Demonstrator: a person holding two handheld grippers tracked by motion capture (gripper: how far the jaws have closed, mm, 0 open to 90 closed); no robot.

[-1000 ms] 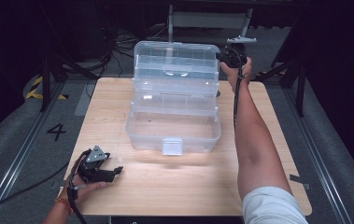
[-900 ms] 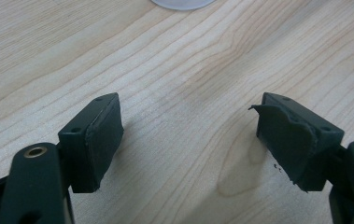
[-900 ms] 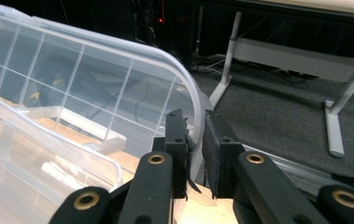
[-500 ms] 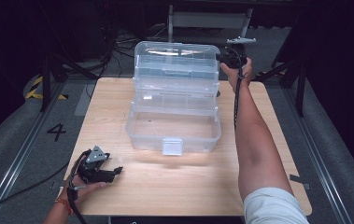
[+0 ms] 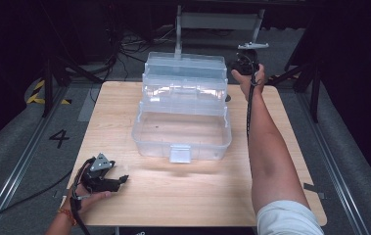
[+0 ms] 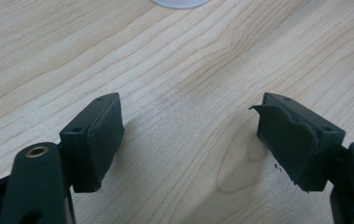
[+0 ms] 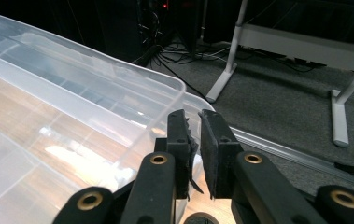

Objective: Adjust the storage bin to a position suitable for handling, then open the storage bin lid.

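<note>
A clear plastic tiered box (image 5: 183,122) stands unfolded in the middle of the wooden table (image 5: 281,127), its empty base toward me and its trays and lid (image 5: 185,63) stepped up behind. My right gripper (image 5: 242,66) is at the lid's back right corner. In the right gripper view its jaws (image 7: 194,116) are shut, tips against the lid's rim (image 7: 174,86); whether they pinch the rim I cannot tell. My left gripper (image 5: 122,180) rests near the table's front left, and its jaws (image 6: 188,121) are open over bare wood with nothing between them.
A white latch tab (image 5: 180,153) hangs on the box's front wall. Behind the table stands a grey metal frame (image 5: 220,22) with cables on the dark floor. A metal rail (image 5: 21,156) runs along the table's left side.
</note>
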